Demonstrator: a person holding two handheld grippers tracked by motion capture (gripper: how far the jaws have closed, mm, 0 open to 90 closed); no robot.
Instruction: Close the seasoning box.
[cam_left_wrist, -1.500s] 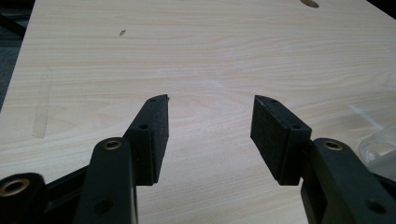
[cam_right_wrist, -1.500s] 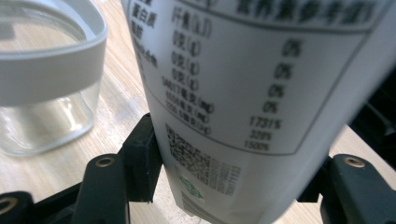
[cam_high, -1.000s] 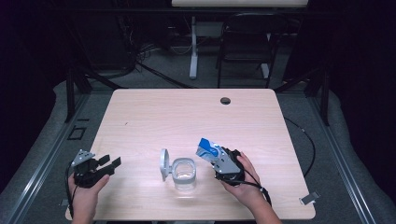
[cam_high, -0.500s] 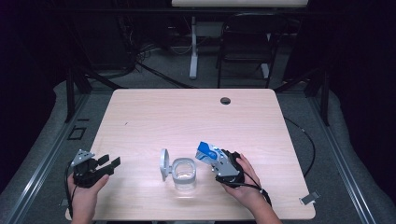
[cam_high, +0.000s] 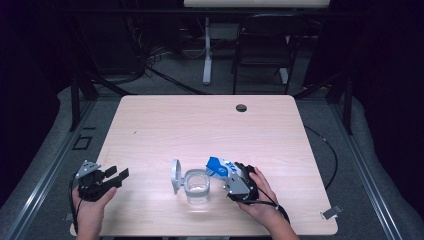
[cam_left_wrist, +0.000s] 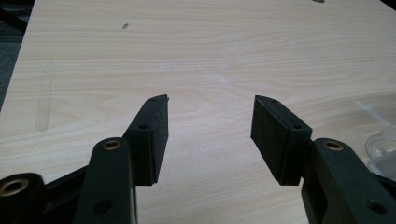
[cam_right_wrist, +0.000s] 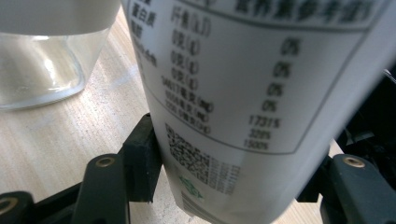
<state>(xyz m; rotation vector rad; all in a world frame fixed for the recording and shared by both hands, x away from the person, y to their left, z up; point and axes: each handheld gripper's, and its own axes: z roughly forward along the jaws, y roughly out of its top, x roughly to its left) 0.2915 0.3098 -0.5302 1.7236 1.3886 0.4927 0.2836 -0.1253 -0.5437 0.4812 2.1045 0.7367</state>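
Note:
A clear glass jar (cam_high: 198, 185) with its hinged lid (cam_high: 175, 175) swung open stands near the table's front edge. My right gripper (cam_high: 231, 176) is shut on a blue and white packet (cam_high: 218, 165), tilted so its top leans over the jar's rim. In the right gripper view the packet (cam_right_wrist: 243, 93) shows a printed table and a QR code, pressed between both jaws, with the jar (cam_right_wrist: 46, 56) just left of it. My left gripper (cam_high: 117, 176) rests at the front left corner, open, with bare wood between its pads (cam_left_wrist: 154, 135).
The light wooden table (cam_high: 200, 125) has a round cable hole (cam_high: 241, 107) at the back right. A chair and desk legs stand in the dark behind the table. A corner of clear plastic (cam_left_wrist: 383, 149) shows in the left gripper view.
The right hand has shifted the packet slightly left and down toward the jar. The left gripper has stayed where it was.

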